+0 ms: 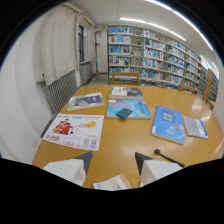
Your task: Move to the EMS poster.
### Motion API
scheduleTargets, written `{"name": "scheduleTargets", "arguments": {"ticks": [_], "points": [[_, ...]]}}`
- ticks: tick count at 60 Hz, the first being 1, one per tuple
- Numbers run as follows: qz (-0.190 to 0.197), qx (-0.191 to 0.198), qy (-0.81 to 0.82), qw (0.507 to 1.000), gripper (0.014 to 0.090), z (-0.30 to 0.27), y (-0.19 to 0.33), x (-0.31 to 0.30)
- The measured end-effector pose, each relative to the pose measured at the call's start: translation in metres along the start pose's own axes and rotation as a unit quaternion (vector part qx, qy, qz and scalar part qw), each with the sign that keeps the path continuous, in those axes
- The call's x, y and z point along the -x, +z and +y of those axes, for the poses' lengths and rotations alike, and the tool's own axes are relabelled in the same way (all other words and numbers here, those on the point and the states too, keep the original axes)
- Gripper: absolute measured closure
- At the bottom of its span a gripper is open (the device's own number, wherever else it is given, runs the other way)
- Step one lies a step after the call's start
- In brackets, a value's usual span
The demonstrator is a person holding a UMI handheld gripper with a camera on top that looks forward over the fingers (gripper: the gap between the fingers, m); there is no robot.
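Several posters and booklets lie spread on a wooden table (125, 140). I cannot read an EMS label on any of them. Left of the fingers lies a white poster with cartoon figures (75, 131). Beyond the fingers is a teal-blue sheet (135, 107) with a small dark object (124, 113) on it. A blue poster (167, 123) lies ahead to the right, with a pale sheet (195, 127) beside it. Farther back lie a grey-blue sheet (86, 101) and a booklet (126, 92). My gripper (114, 161) is open over the table's near edge, holding nothing.
A black pen (169, 158) lies just right of the right finger. A white paper (112, 183) shows low between the fingers. Wooden chairs (125, 77) stand at the far side. Bookshelves (155, 52) fill the back wall; a radiator (60, 90) lines the left wall.
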Motion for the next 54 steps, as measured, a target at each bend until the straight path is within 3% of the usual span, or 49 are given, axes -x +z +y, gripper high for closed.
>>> {"name": "scheduleTargets", "arguments": {"ticks": [21, 54], "points": [[-0.039, 0.011, -0.026, 0.999, 0.0208, 0.0, 0.024, 0.104], [-0.031, 0.021, -0.03, 0.999, 0.021, -0.019, 0.103, 0.16]]}}
